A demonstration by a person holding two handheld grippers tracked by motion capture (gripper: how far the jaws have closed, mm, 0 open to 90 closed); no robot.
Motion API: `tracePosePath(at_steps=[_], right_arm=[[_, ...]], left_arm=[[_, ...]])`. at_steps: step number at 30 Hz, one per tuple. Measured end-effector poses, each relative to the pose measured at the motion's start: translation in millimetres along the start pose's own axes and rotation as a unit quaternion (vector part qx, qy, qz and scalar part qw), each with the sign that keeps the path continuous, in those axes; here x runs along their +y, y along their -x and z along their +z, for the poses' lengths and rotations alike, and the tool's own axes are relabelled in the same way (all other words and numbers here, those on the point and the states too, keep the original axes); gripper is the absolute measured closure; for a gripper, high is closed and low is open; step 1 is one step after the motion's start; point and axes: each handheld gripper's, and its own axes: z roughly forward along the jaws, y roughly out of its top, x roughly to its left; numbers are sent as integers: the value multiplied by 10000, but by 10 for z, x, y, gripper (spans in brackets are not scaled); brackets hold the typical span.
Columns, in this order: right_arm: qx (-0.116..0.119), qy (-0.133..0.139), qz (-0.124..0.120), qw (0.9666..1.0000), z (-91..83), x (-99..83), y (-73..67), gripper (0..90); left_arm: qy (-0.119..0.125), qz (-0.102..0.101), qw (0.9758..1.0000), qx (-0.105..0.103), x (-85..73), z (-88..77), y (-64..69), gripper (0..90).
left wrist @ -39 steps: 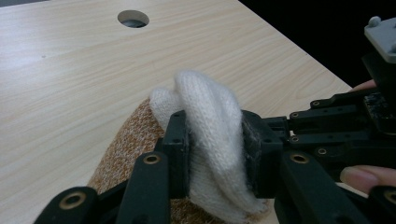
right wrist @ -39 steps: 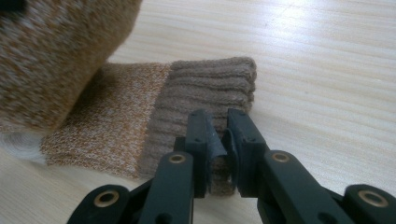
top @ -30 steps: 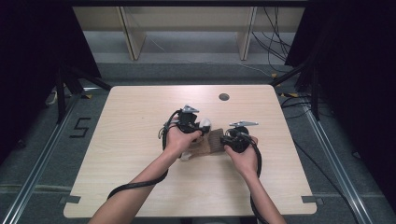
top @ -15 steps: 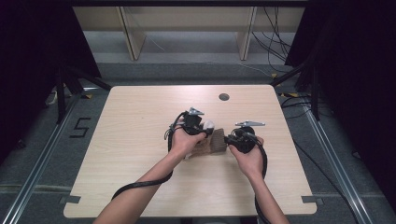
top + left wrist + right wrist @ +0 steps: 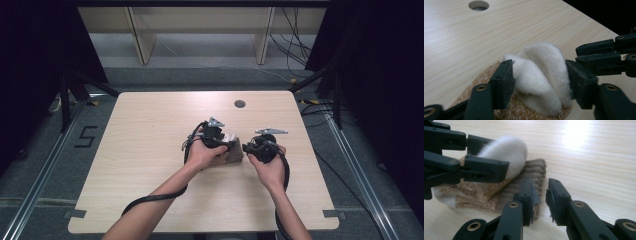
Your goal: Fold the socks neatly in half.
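Folding a sock at the table's middle

High view: the tan-and-cream knitted sock (image 5: 231,154) lies at the pale wooden table's (image 5: 150,150) centre, between both hands. Left gripper view: the left hand-held gripper (image 5: 540,75), jaws just opening, brackets the cream toe fold, released; it could spring flat. Right gripper view: the right hand-held gripper (image 5: 540,195) is unclenched at the ribbed cuff, six o'clock; widening, it grips nothing.
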Motion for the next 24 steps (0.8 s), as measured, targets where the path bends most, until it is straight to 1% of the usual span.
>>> tracePosePath(at_steps=[1, 2, 3, 4, 5, 6, 7, 8, 9, 10, 11, 12, 13, 14, 15, 16, 17, 18, 19, 20, 21, 22, 23, 24], right_arm=[[0, 0, 0, 10000, 0, 0, 0, 732], [-19, -23, -35, 10000, -9, 12, 10, 729], [26, 31, -23, 10000, -14, 24, 7, 726], [0, 87, -6, 10000, -23, 46, 3, 720], [0, 87, -6, 10000, -23, 46, 3, 720], [9, 90, 82, 9999, -46, 67, -9, 714], [9, 90, 82, 9999, -46, 67, -9, 714], [-33, 138, 89, 9999, -58, 93, -15, 705], [-45, 152, -30, 9999, -67, 108, -3, 702], [-21, 171, 90, 9998, -73, 120, -22, 699], [-21, 171, 90, 9998, -73, 120, -22, 699], [-2, 185, -24, 9998, -74, 147, -28, 694], [6, 170, -63, 9998, -74, 154, -30, 692], [6, 170, -63, 9998, -74, 154, -30, 692], [19, 157, -8, 9999, -64, 164, -48, 690], [9, 122, 67, 9999, -53, 167, -65, 689], [9, 122, 67, 9999, -53, 167, -65, 689], [13, 98, 60, 9999, -38, 169, -67, 688], [-60, 11, 58, 10000, 22, 164, -56, 688], [-31, -44, 3, 10000, 44, 160, -35, 695], [-31, -44, 3, 10000, 44, 160, -35, 695], [-46, -148, 168, 9997, 58, 151, -55, 704], [-89, -251, 104, 9996, 93, 133, -39, 732], [-89, -251, 104, 9996, 93, 133, -39, 732]], left_arm=[[42, 51, 10000, -4, 16, -14, 3, 382], [72, 66, 9999, -28, 31, -31, 4, 356], [95, 48, 9999, -60, 42, -51, 9, 339], [162, 45, 9998, -96, 66, -100, 20, 302], [162, 45, 9998, -96, 66, -100, 20, 293], [225, 73, 9996, -157, 91, -162, 24, 287], [225, 73, 9996, -157, 91, -162, 24, 285], [339, 25, 9993, -161, 109, -202, 33, 284], [320, 86, 9993, -174, 125, -253, 22, 284], [409, 85, 9990, -141, 141, -329, 11, 287], [409, 85, 9990, -141, 141, -329, 11, 291], [386, 124, 9991, -105, 138, -364, -6, 304], [214, 300, 9993, -86, 115, -406, -42, 320], [214, 300, 9993, -86, 115, -406, -42, 340], [134, 348, 9993, -104, 92, -412, -51, 354], [-88, 427, 9989, -151, 32, -401, -64, 364], [-88, 427, 9989, -151, 32, -401, -64, 373], [-204, 454, 9986, -196, -3, -380, -71, 373], [-407, 515, 9976, -228, -73, -330, -89, 388], [-407, 515, 9976, -228, -73, -330, -89, 397], [-458, 519, 9974, -221, -106, -304, -90, 397], [-499, 569, 9968, -238, -140, -273, -97, 414], [-543, 588, 9965, -237, -157, -258, -98, 452], [-568, 562, 9965, -249, -178, -238, -92, 452]])
